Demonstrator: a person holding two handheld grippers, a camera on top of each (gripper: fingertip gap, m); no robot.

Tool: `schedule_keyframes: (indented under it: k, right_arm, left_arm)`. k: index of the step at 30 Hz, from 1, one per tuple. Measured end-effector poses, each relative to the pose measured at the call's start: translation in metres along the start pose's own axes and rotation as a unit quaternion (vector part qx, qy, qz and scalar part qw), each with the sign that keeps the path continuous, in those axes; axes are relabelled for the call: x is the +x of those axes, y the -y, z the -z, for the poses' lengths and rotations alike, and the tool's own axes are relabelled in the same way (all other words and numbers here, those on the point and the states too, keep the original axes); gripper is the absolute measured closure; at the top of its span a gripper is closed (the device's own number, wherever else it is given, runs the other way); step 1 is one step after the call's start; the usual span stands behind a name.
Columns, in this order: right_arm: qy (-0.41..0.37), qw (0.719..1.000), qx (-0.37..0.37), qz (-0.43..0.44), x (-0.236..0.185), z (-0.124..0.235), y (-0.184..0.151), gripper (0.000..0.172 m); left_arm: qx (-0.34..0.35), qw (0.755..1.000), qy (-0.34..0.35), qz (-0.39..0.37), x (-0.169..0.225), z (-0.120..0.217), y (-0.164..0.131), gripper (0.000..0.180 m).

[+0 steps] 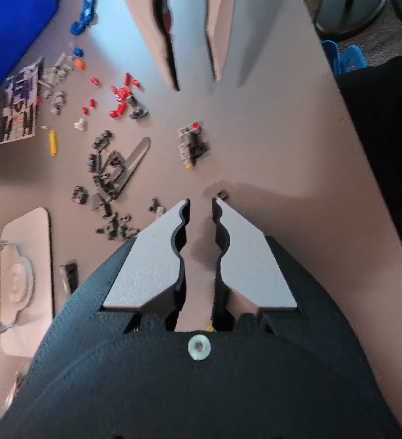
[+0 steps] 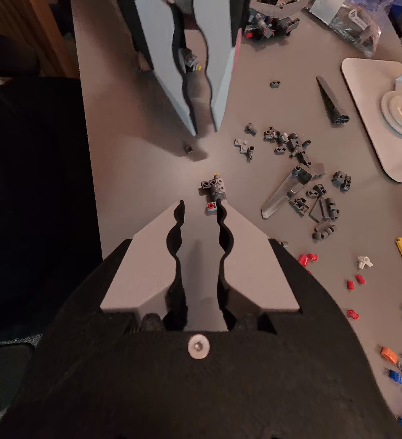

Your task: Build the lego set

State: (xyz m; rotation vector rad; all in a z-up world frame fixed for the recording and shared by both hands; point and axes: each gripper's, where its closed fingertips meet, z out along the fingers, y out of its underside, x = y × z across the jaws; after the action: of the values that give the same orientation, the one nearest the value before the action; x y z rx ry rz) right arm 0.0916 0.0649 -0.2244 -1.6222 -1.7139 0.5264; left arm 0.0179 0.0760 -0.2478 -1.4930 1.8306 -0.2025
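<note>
Grey-padded fingers on both sides are apart, gripping nothing. The left gripper (image 1: 201, 202) hovers by a tiny dark stud (image 1: 222, 194); the right gripper (image 2: 199, 204) sits just short of the grey assembly (image 2: 215, 188), lying loose on the desk (image 2: 136, 190), other bricks sorted into piles (image 2: 302, 166) alongside.

Grey-brown tabletop (image 2: 128, 166), carpeted floor (image 1: 373, 47) beyond edge, wood panel (image 2: 40, 35) behind.

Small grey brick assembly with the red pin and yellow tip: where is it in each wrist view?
Left wrist view: grey assembly, centre, ahead of the open, empty left gripper.
Right wrist view: just beyond the open right gripper, centre.
Shared landmark: long translucent grey blade piece.
</note>
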Motion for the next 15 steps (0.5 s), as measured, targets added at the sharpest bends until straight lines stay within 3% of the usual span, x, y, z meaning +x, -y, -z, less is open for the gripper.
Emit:
schedule_keyframes:
  k: [4,11,15]
  right_arm:
    - [-0.017,1.0,0.013,-0.009,0.002,0.004,-0.003,0.149]
    - [-0.015,0.999,0.024,-0.022,0.002,0.002,-0.01,0.15]
    - [-0.007,0.999,0.031,-0.025,0.004,0.0,-0.012,0.151]
  left_arm:
    - [-0.014,0.999,0.036,0.015,-0.037,0.003,-0.021,0.162]
    - [-0.009,1.0,-0.013,0.008,-0.041,-0.017,-0.03,0.155]
    - [-0.009,0.999,-0.041,0.024,-0.044,-0.022,-0.031,0.162]
